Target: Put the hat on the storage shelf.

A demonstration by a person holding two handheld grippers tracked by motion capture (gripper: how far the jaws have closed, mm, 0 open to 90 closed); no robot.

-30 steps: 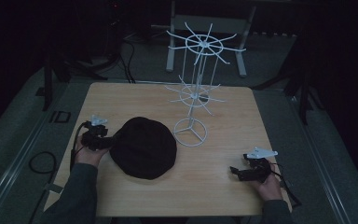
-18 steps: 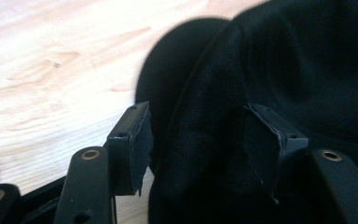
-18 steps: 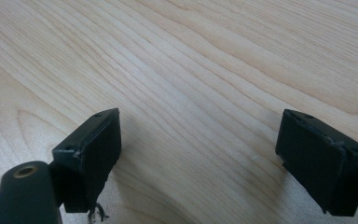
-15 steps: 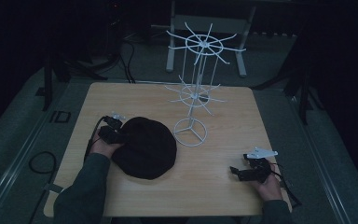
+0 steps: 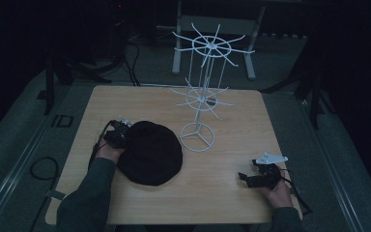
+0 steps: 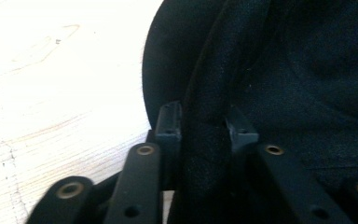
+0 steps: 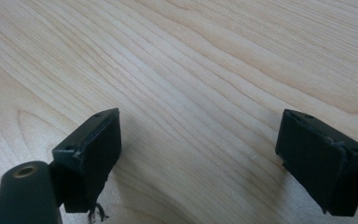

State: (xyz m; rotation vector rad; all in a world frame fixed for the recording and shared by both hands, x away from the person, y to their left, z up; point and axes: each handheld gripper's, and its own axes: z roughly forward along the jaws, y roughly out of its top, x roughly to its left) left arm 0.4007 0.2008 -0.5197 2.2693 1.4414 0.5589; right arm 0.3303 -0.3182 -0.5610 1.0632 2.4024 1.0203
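The black hat (image 5: 149, 152) lies flat on the table (image 5: 232, 193) at about 8 o'clock from the white wire rack (image 5: 200, 104). The left tongs (image 5: 118, 133) are clamped on its brim at the 10 o'clock edge, probably to lift it toward a rack hook. The left gripper view shows the brim's rolled edge (image 6: 203, 140) pinched between the jaws, which the high view cannot resolve. The right tongs (image 7: 200, 154) rest wide apart over bare wood.

Hat (image 6: 279, 70): black cloth, matt, fine woven grain, its rolled edge between the left tongs (image 6: 204, 128); counter (image 7: 205, 70): pale wood, smooth, clear grain under the right tongs (image 7: 198, 149); tong pads: matt black plastic, scuffed; rack (image 5: 204, 92) beyond the hat: white-coated wire, smooth.
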